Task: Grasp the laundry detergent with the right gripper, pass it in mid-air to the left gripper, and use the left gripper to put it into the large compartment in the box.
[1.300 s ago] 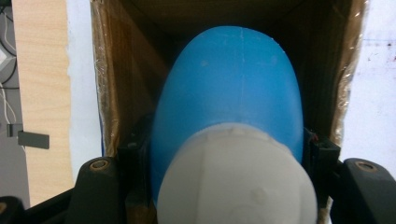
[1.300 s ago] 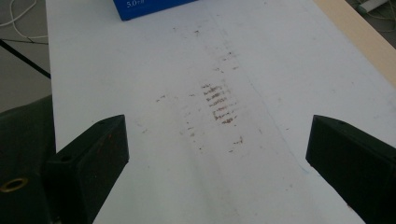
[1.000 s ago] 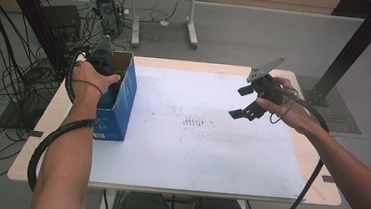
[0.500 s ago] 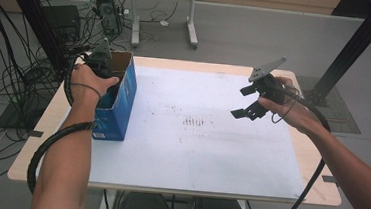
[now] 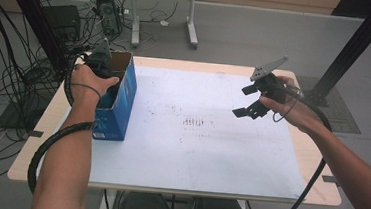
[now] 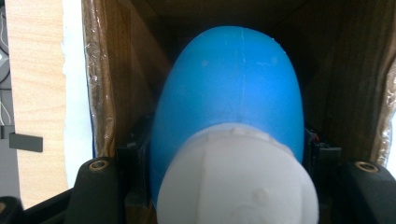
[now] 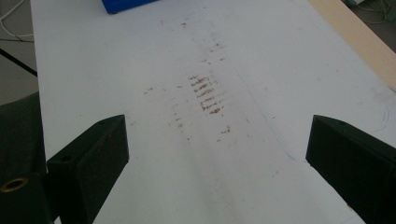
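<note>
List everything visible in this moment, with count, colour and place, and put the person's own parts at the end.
Open blue cardboard box: one, blue outside and brown inside, standing at the table's left edge.
Blue plastic bottle with white cap: one, inside the box, between the left tongs' jaws.
White sheet with brown smudges: one, covering most of the tabletop.
Light wooden table: one, under the sheet.
Black cables: many, on the grey floor to the left.
Black post: one, on the floor to the right.
Left tongs: black, reaching into the box, shut on the bottle.
Right tongs: black, open, held above the sheet's right side.
Forearms: two, entering from the bottom.
</note>
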Motion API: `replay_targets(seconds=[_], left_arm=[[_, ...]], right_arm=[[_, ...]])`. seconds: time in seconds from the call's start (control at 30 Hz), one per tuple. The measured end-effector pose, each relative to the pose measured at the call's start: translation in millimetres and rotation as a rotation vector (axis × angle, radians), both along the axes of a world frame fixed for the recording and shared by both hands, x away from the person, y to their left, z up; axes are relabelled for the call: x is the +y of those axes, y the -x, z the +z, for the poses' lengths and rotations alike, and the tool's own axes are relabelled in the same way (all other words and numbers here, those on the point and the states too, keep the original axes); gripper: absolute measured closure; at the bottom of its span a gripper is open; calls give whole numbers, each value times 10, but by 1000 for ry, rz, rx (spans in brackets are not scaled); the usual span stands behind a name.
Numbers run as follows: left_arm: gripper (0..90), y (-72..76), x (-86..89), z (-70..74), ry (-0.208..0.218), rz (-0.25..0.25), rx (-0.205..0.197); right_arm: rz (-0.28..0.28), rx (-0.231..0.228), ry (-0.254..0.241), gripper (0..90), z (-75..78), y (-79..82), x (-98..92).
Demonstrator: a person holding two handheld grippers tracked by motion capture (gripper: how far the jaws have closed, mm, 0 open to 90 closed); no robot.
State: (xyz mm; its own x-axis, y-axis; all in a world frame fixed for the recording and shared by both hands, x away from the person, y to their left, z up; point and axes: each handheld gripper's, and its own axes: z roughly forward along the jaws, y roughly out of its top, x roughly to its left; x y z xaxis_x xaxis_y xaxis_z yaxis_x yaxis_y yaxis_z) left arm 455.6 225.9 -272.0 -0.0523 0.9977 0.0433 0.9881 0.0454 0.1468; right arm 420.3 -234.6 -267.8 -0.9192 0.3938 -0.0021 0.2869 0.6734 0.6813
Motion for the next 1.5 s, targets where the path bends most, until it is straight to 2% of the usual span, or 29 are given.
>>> replay_targets(seconds=[1.5], left_arm=[[363,17,-9,1,0,1,2]], right_arm=[[-27,-5,-9,59,49,-14,-131]])
